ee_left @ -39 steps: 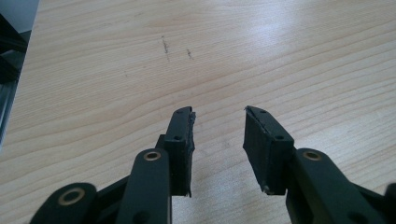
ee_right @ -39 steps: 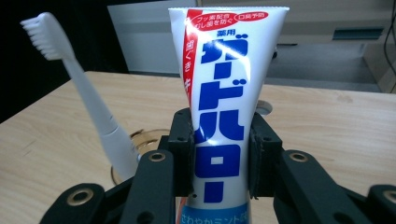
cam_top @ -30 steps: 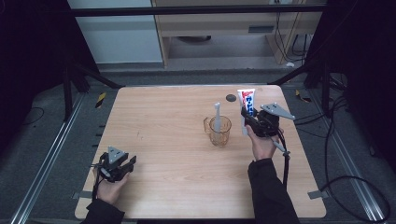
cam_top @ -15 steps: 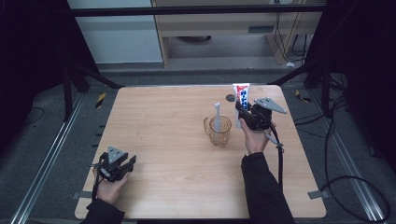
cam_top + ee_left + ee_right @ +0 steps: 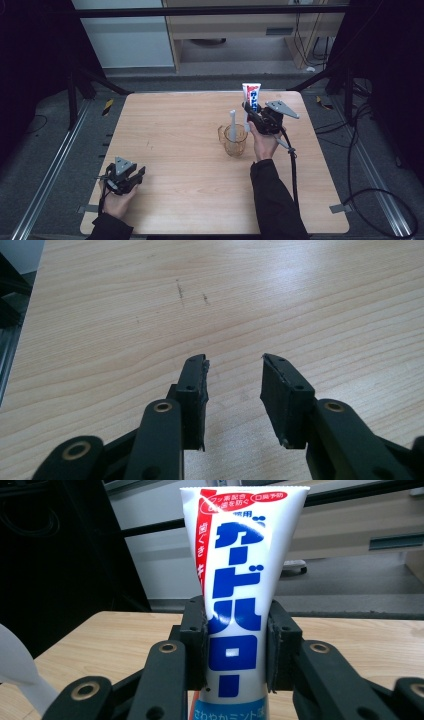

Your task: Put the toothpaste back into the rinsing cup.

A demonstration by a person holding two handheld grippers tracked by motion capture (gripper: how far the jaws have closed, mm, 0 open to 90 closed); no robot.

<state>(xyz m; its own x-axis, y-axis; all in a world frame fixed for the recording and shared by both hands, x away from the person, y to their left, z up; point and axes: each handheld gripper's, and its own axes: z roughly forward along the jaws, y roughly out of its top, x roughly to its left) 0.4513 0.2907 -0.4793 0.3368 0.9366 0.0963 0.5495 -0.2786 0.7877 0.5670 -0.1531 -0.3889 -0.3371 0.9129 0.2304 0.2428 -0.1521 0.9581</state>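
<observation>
A white toothpaste tube (image 5: 239, 605) with blue and red lettering stands upright, crimped end up, between the jaws of my right gripper (image 5: 236, 642), which is shut on it. In the high view the tube (image 5: 251, 94) is held above the table just right of an amber cup (image 5: 234, 142), and the right gripper (image 5: 255, 111) grips its lower half. A white toothbrush (image 5: 232, 125) stands in the cup. My left gripper (image 5: 134, 174) rests near the table's front left corner. Its jaws are open over bare wood (image 5: 234, 390) with nothing between them.
The light wooden table (image 5: 175, 125) has metal rails along both sides on the floor. A black cable (image 5: 292, 165) trails from the right gripper along the forearm. A white rounded edge (image 5: 17, 672) sits at the lower left of the right gripper view.
My right gripper has carried the toothpaste tube leftward and slightly toward the back, closer to the cup. The left gripper has stayed still.
</observation>
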